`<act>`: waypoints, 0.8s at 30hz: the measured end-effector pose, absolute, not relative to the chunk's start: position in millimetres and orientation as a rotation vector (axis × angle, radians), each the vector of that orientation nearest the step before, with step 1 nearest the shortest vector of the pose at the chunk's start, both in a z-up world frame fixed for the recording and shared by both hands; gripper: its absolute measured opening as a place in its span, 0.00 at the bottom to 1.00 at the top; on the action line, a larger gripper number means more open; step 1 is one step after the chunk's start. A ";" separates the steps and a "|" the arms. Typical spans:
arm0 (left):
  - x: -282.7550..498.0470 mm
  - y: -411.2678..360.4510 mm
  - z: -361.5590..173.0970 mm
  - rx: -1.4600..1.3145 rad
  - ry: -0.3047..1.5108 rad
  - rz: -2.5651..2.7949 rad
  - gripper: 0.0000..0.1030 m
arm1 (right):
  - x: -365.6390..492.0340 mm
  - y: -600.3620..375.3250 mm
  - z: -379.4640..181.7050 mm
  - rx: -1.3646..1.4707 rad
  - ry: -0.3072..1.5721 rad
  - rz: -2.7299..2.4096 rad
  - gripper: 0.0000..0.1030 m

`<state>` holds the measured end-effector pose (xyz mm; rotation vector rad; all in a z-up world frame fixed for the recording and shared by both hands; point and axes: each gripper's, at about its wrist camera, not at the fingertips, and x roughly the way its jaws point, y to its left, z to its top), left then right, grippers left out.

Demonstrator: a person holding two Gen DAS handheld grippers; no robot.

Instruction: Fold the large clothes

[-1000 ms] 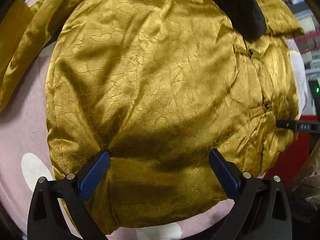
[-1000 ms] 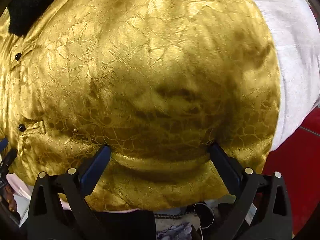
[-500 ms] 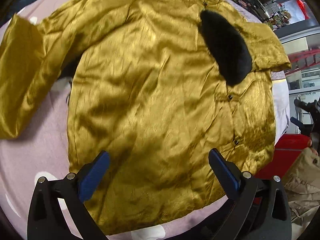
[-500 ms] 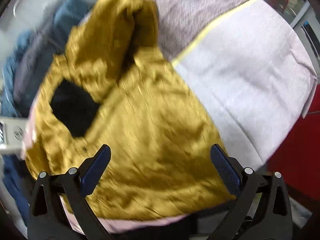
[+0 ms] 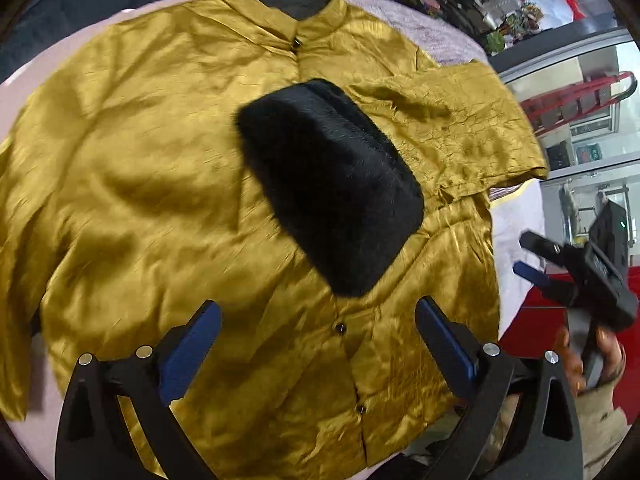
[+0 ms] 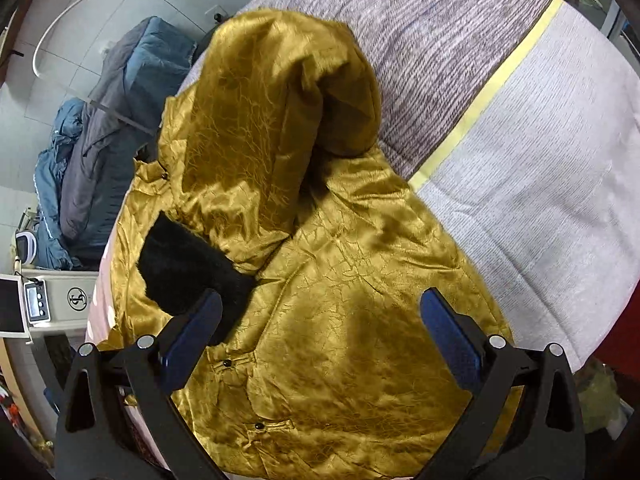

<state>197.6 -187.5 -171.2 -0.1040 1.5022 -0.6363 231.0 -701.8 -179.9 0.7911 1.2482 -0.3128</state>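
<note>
Your one shiny mustard-gold satin jacket (image 5: pixel 160 184) lies front-up on the bed.

Its crinkled fabric spreads over the lilac-and-grey striped bed cover (image 6: pixel 520 128), stand collar toward the far edge, one sleeve folded across the chest so its black furry cuff (image 5: pixel 332 188) rests at the middle; I count four small dark buttons down the front. Your left gripper (image 5: pixel 318 344) hovers above the hem, blue-padded jaws spread wide, gripping nothing. Your right gripper (image 6: pixel 320 334) hangs likewise agape and empty over the jacket's side near the bed's near edge. One jacket, two grippers.
</note>
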 end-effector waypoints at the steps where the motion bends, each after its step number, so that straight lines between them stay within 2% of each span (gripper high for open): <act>1: 202.5 -197.9 -178.3 -0.089 1.511 -0.633 0.89 | 228.4 -703.1 -184.3 0.796 1.257 -0.316 0.95; 3: 210.0 -212.2 -188.1 -0.071 1.527 -0.634 0.84 | 223.1 -706.3 -190.9 0.804 1.266 -0.329 0.95; 9: 229.0 -249.7 -206.2 -0.036 1.533 -0.638 0.57 | 196.1 -728.0 -210.5 0.850 1.292 -0.406 0.95; 11: 232.5 -256.5 -200.5 0.002 1.509 -0.641 0.35 | 189.0 -733.9 -217.7 0.870 1.304 -0.430 0.95; 14: 239.5 -257.7 -171.7 0.062 1.412 -0.644 0.18 | 185.0 -738.3 -224.1 0.890 1.305 -0.446 0.95; 20: 255.4 -237.2 -89.9 0.268 1.090 -0.533 0.05 | 206.3 -727.5 -220.3 0.787 1.302 -0.424 0.95; 22: 265.9 -217.0 -85.7 0.285 1.076 -0.454 0.05 | 216.0 -723.4 -215.2 0.742 1.285 -0.419 0.95; 24: 278.3 -188.9 -99.9 0.216 1.156 -0.387 0.05 | 225.2 -719.8 -205.8 0.691 1.253 -0.417 0.95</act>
